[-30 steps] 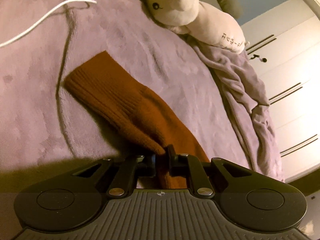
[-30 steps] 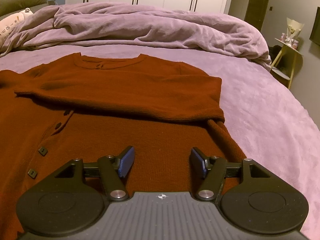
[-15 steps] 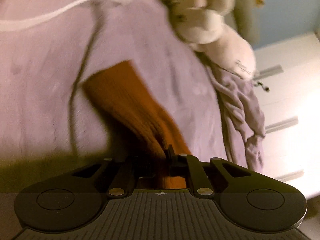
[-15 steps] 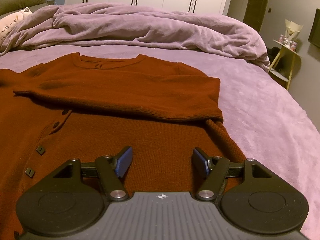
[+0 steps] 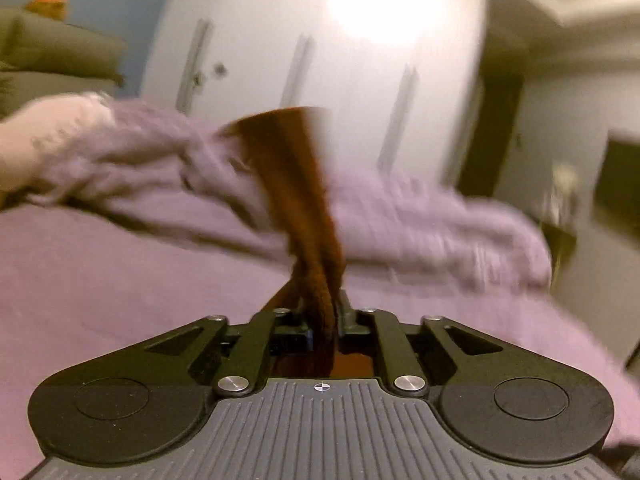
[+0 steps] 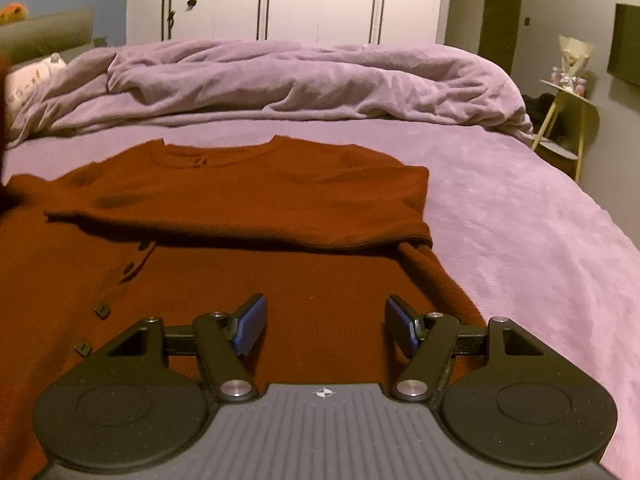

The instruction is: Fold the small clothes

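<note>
Here the rust cardigan [image 6: 248, 280] lies flat on the purple bed [image 6: 520, 240], neck toward the heaped duvet [image 6: 300, 80] at the far side. One sleeve is folded across its chest, and its buttons [image 6: 103, 309] run down the front, left of the right gripper [image 6: 324, 326]. That gripper hovers over the cardigan's lower part with its jaws standing wide and nothing between them.

The left gripper [image 5: 322, 320] has the other sleeve [image 5: 296, 184] between its jaws; they are narrow and easing apart, with the knit still bunched between them. The sleeve rises from the jaws, its cuff end up in front of the duvet and the white wardrobe [image 5: 320, 48] behind it. This view is blurred by motion.
</note>
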